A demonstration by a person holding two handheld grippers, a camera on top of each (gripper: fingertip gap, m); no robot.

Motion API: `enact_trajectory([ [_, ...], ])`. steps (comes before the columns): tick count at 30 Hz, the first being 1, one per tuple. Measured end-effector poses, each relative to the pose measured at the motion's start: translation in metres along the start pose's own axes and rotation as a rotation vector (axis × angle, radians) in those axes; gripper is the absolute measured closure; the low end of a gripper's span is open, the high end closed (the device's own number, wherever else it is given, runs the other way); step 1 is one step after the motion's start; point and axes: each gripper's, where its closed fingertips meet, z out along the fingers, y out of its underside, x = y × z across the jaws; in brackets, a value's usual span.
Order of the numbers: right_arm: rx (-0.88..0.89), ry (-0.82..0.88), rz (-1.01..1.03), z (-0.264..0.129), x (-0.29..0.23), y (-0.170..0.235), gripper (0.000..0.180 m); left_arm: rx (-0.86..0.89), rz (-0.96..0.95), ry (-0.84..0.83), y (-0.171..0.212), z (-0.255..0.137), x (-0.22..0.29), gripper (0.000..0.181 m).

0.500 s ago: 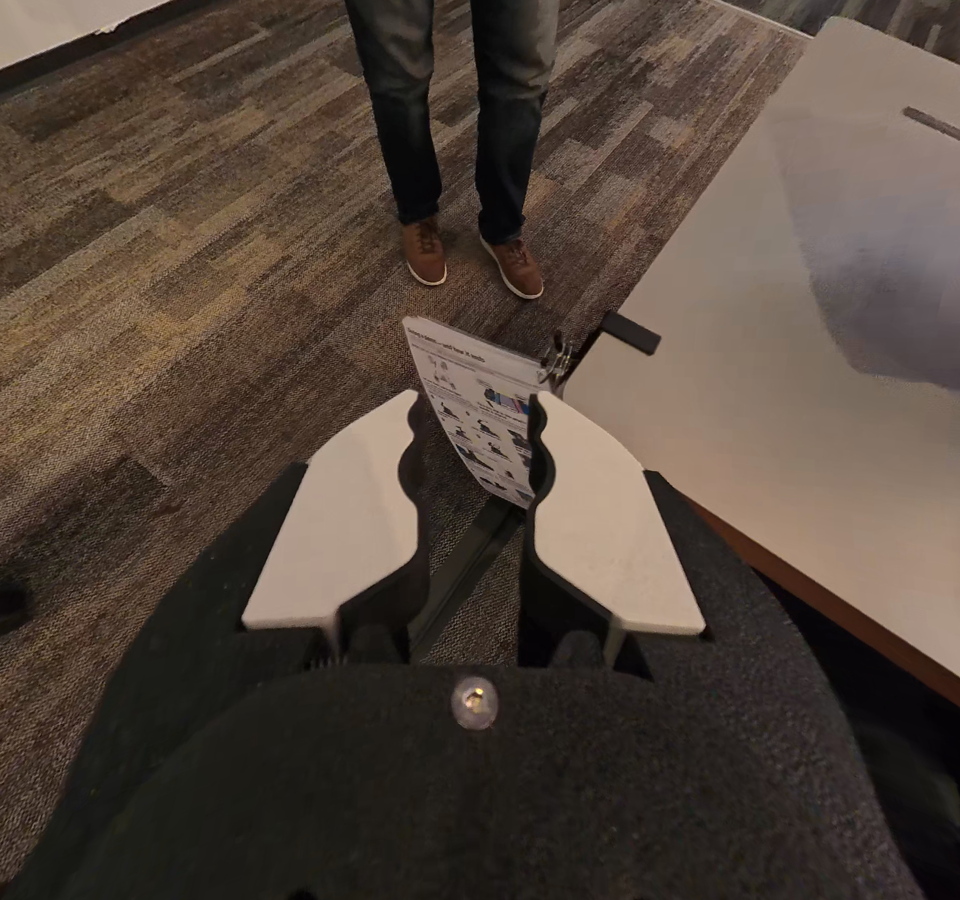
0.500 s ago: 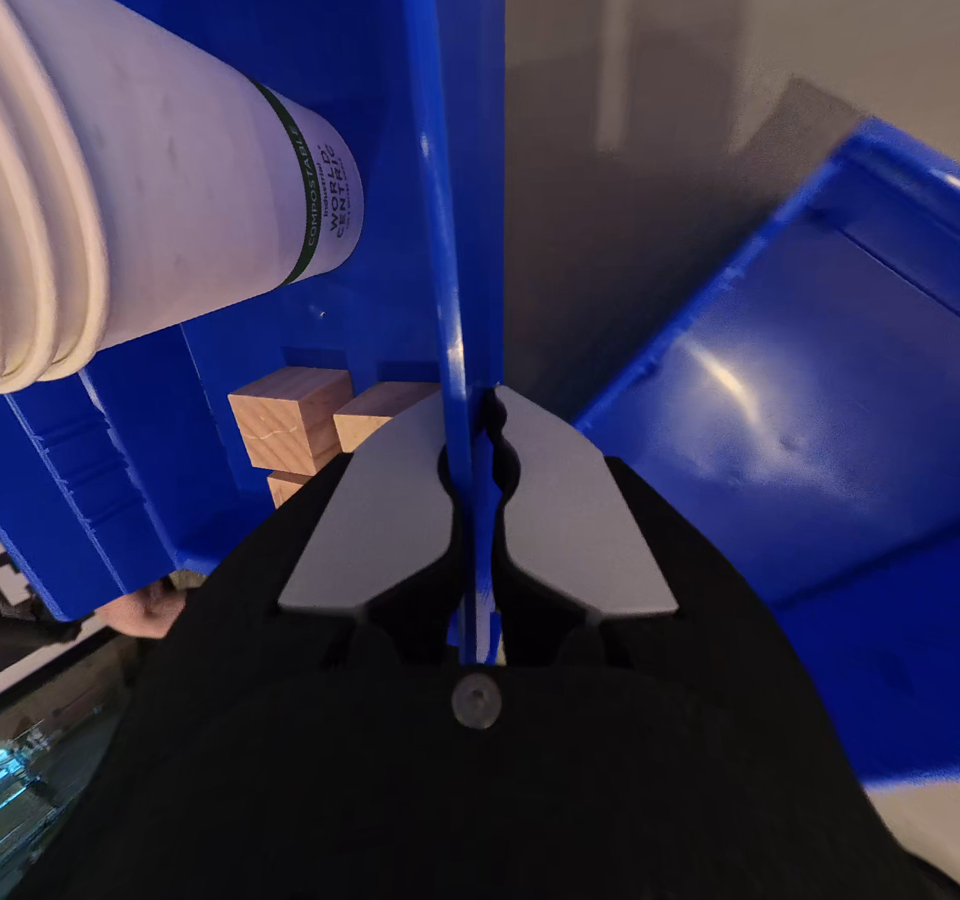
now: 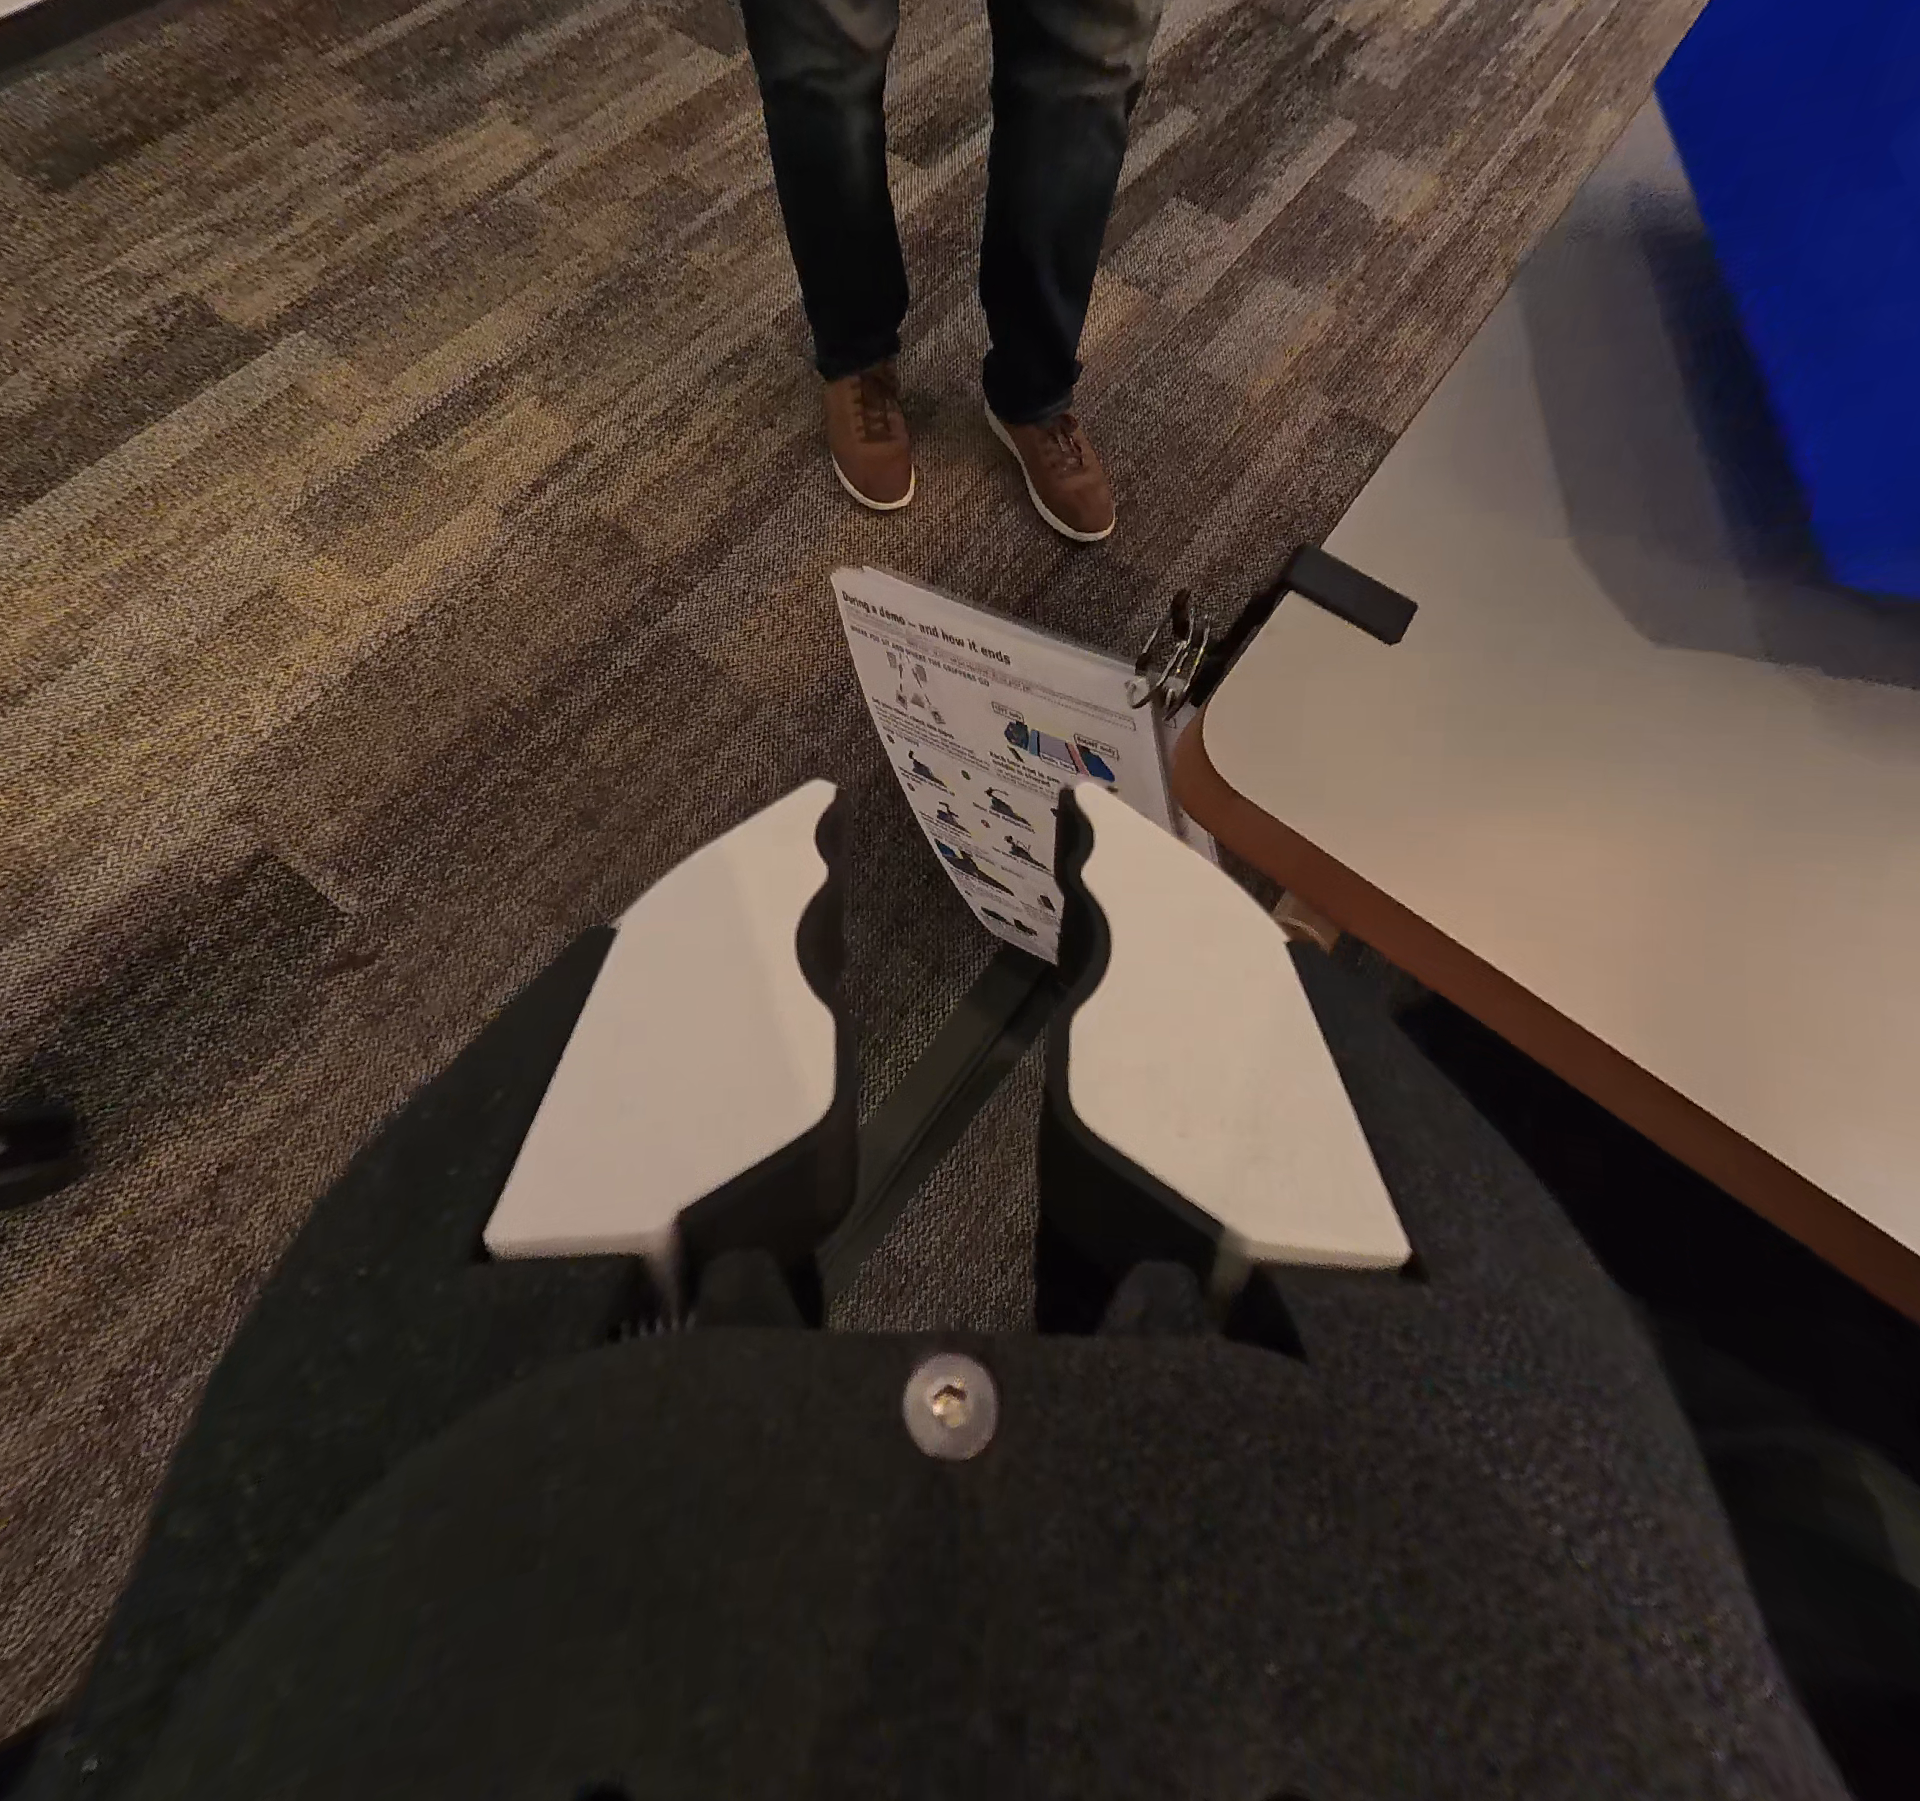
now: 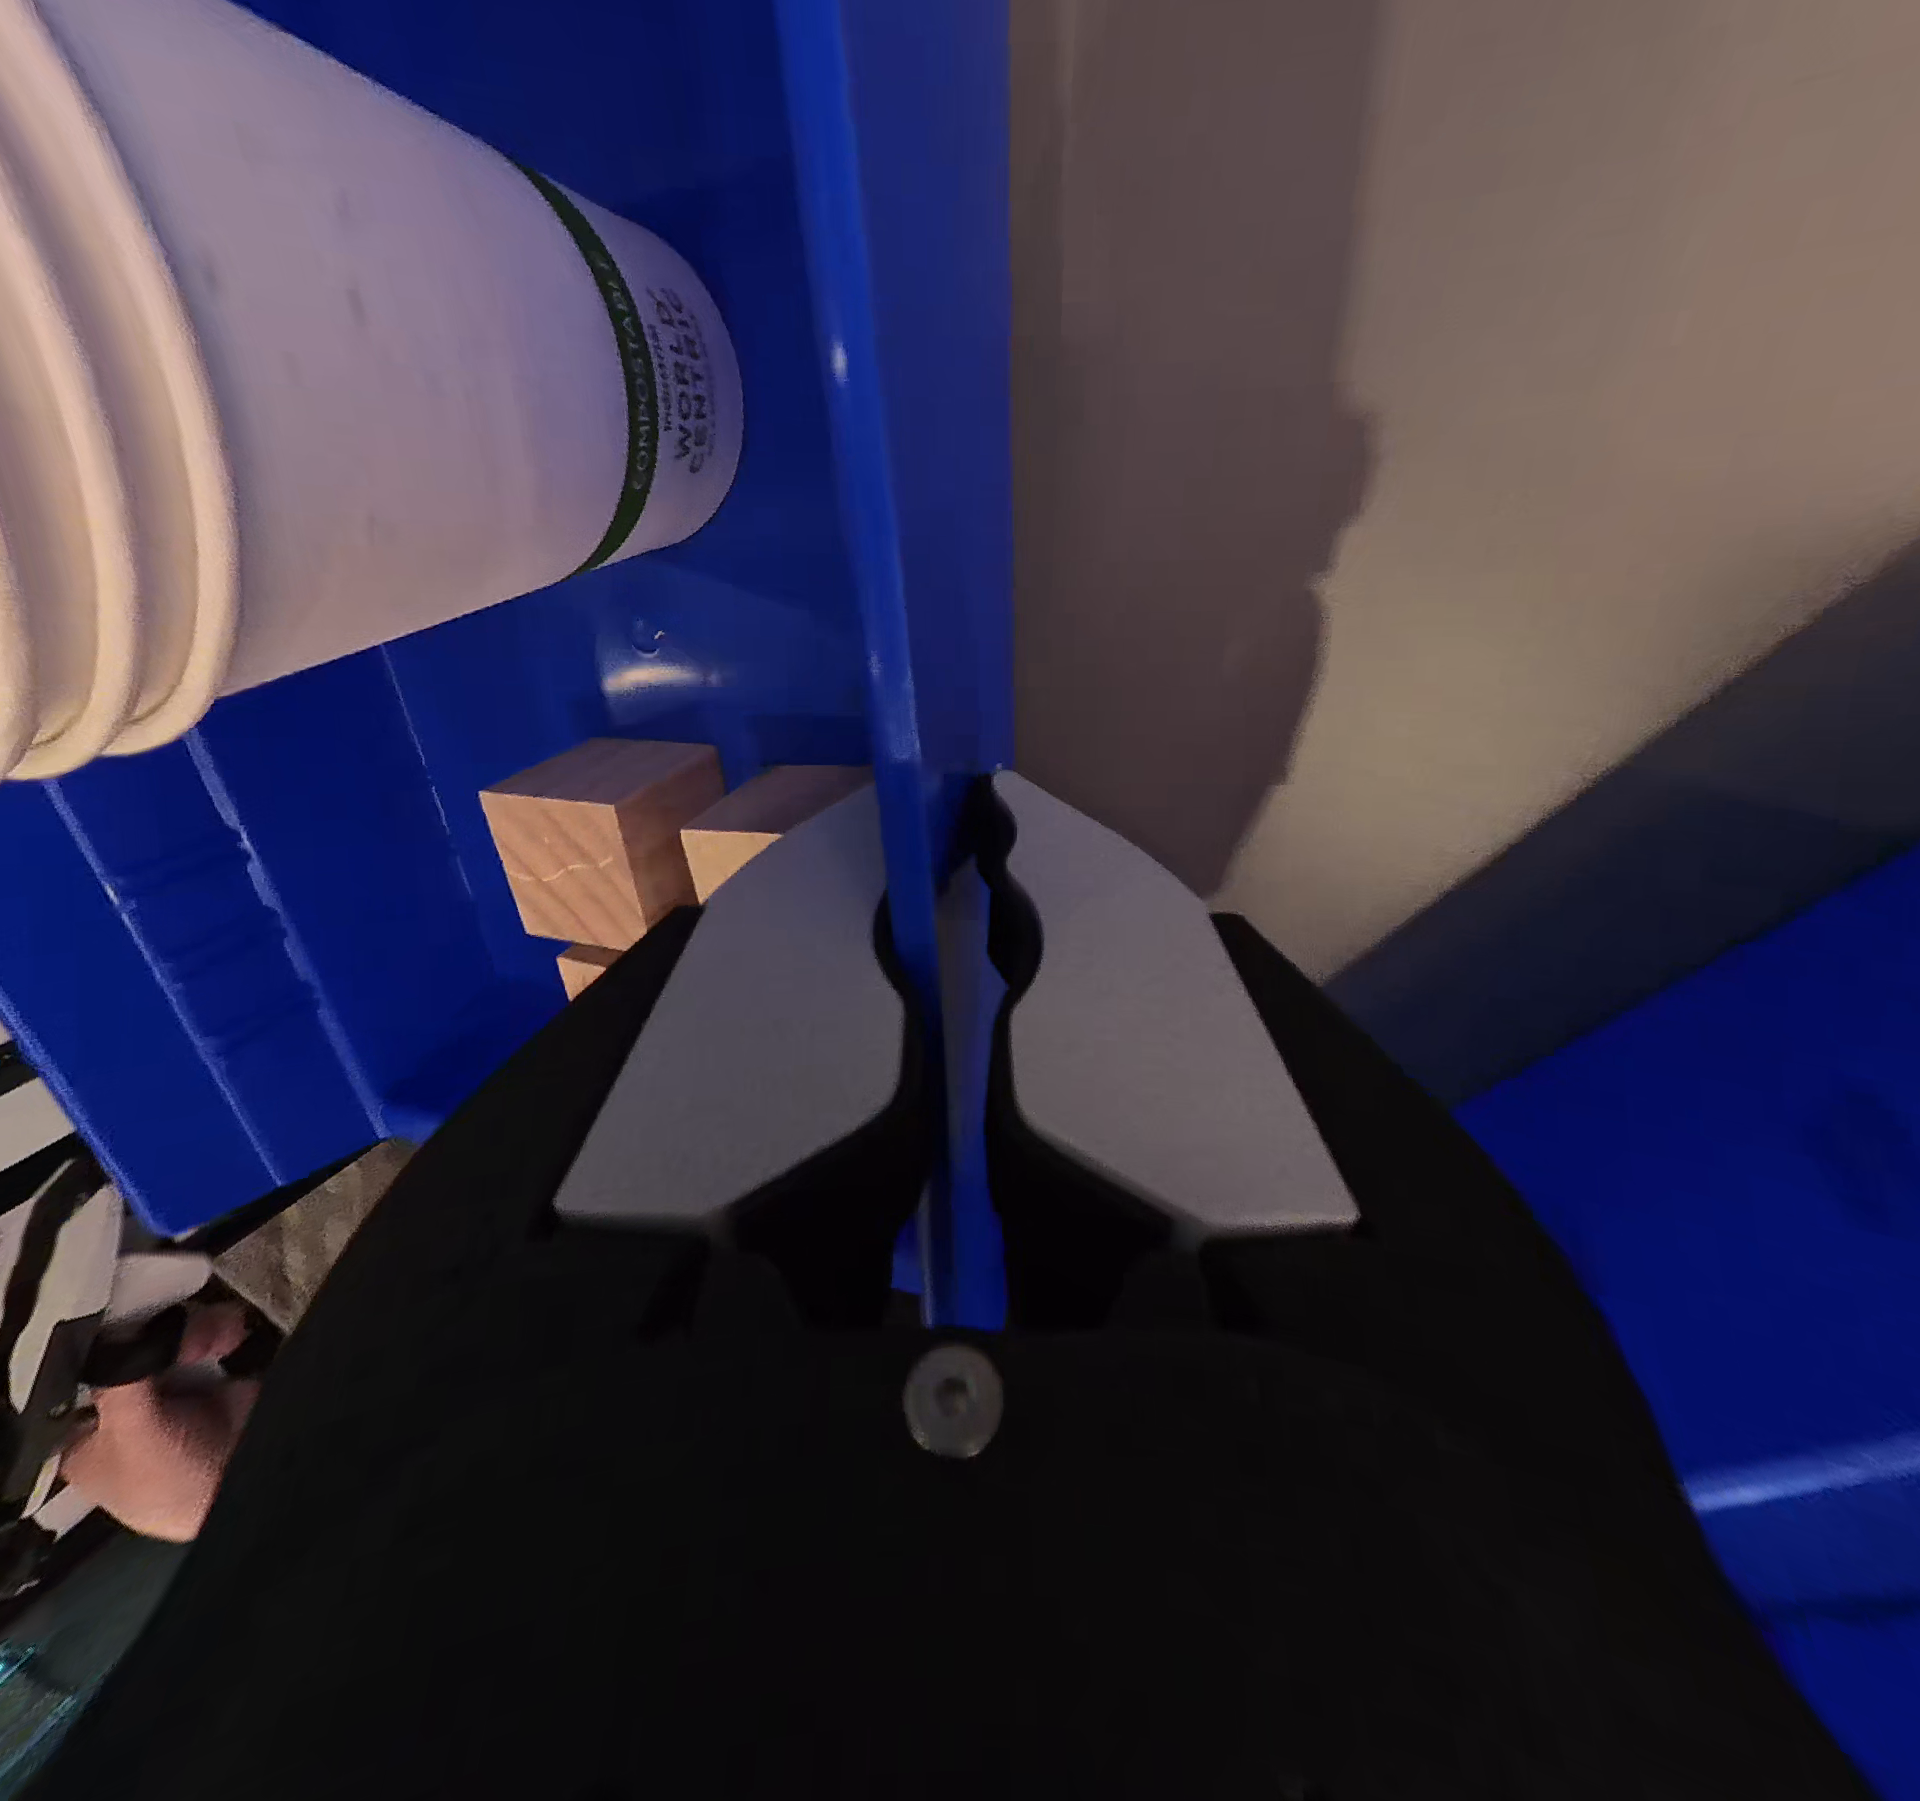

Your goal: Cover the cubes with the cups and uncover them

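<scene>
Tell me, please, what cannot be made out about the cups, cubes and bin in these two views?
- Stacked paper cups, right wrist view: how many are nested, since the left edge cuts off the rims.
- Wooden cubes, same view: the total; the right gripper hides part of them.
- Blue bin, left wrist view: blurred and cut by the right edge, contents unseen.

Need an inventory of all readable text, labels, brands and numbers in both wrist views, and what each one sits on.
I don't copy out writing; here is what bears it.
Printed sheet hanging at the table corner: bold heading, small captions beside diagrams.
White cup stack: lettering on a green band, dark print beside it near the base.
Blue bin: small moulded mark on its wall, too small to read.
Wooden cubes: none.
</scene>
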Motion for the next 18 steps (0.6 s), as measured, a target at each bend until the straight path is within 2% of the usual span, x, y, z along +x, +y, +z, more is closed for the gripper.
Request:
enact_trajectory([
  [5,-0.002,0.033,0.018,0.018,0.004,0.003,0.173,0.009,0.020,0.034,-0.004,0.003,0.014,0.143],
  [9,0.026,0.043,-0.002,0.020,0.003,0.000,0.170,0.039,0.091,0.064,-0.022,0.007,0.050,0.142],
  [14,0.133,0.001,-0.019,0.007,-0.001,-0.014,0.163,0.071,0.167,0.255,-0.051,0.028,0.142,0.134],
  [18,0.269,0.132,-0.167,-0.032,0.007,-0.033,0.146,0.071,0.208,0.352,-0.073,0.052,0.210,0.124],
])
